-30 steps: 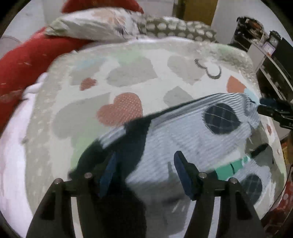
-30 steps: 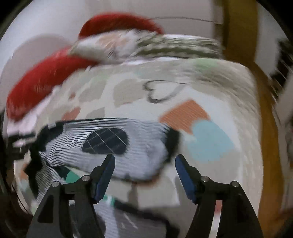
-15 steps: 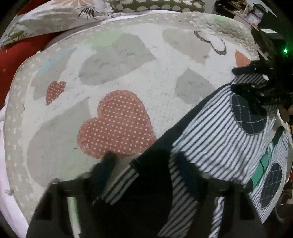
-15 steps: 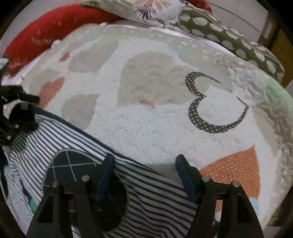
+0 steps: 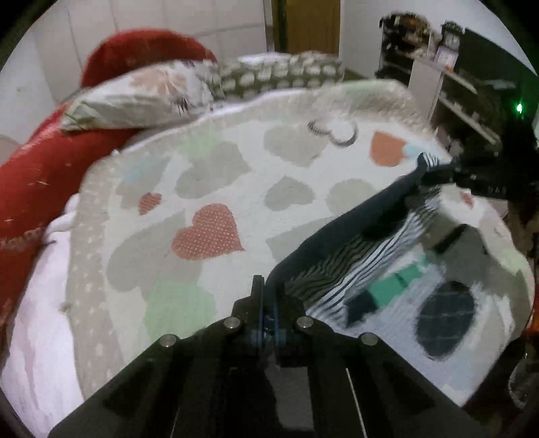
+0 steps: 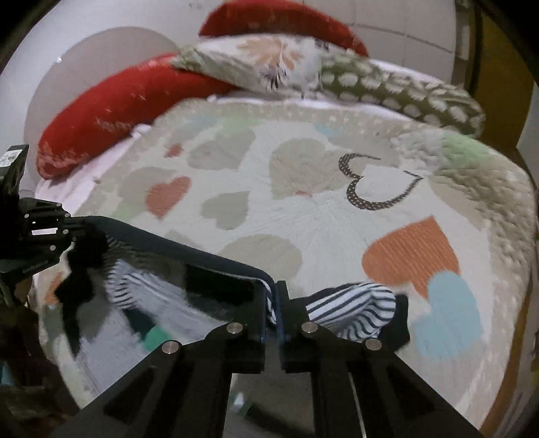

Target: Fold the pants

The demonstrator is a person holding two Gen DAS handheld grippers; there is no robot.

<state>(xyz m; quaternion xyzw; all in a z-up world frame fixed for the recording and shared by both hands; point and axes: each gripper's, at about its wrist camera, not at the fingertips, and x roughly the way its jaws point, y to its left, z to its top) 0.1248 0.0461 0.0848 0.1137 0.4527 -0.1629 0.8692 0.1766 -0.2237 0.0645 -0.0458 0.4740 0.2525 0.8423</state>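
The striped pants (image 5: 380, 269) with dark oval patches and a green band lie on the heart-patterned quilt (image 5: 215, 188). My left gripper (image 5: 267, 303) is shut on the dark edge of the pants at one end. My right gripper (image 6: 273, 303) is shut on the same dark edge at the other end, with a striped fold (image 6: 357, 306) bunched beside it. The dark edge (image 6: 175, 242) is stretched between both grippers and lifted above the bed. The right gripper also shows in the left wrist view (image 5: 448, 171), and the left gripper in the right wrist view (image 6: 43, 236).
Red bolster (image 6: 111, 111), floral pillow (image 5: 141, 97) and green dotted pillow (image 6: 397, 91) lie along the head of the bed. Shelves (image 5: 454, 77) stand at the right in the left wrist view. A wooden door (image 5: 310, 27) is behind the bed.
Both grippers went from open to shut on the dark edge of the pants and rose from the quilt. The edge now hangs stretched between them.
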